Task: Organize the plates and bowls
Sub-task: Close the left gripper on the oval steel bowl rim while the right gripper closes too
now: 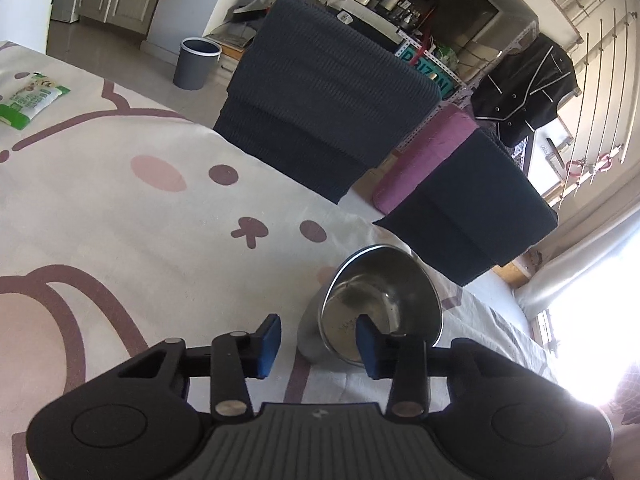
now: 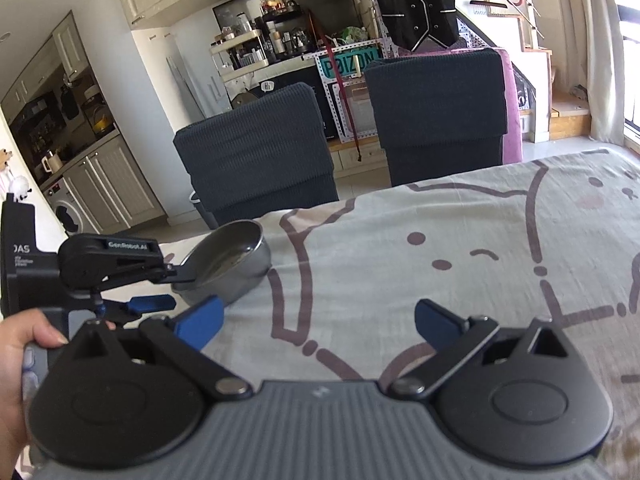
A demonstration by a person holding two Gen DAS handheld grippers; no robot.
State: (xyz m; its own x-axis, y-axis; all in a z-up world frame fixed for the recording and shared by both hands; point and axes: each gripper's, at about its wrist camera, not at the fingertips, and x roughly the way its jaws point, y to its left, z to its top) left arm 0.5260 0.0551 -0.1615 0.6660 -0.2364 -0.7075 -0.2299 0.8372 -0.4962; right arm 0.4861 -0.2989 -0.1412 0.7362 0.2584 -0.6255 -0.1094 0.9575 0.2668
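Observation:
A steel bowl [image 1: 384,300] stands on the bear-print tablecloth [image 1: 140,220] near the table's far edge. My left gripper [image 1: 318,332] straddles the bowl's near rim, with one blue pad [image 1: 368,346] inside and the other pad [image 1: 269,344] outside. A small gap shows between the outer pad and the wall. In the right wrist view the bowl [image 2: 236,256] lies at the left, with the left gripper [image 2: 180,289] on its rim and a hand [image 2: 20,344] holding that gripper. My right gripper [image 2: 320,320] stands open over bare cloth, to the right of the bowl.
Two dark fabric chairs [image 2: 256,164] [image 2: 440,112] stand along the table's far side just behind the bowl. A green snack packet [image 1: 30,102] lies at the far left of the table. A grey bin [image 1: 196,62] stands on the floor beyond.

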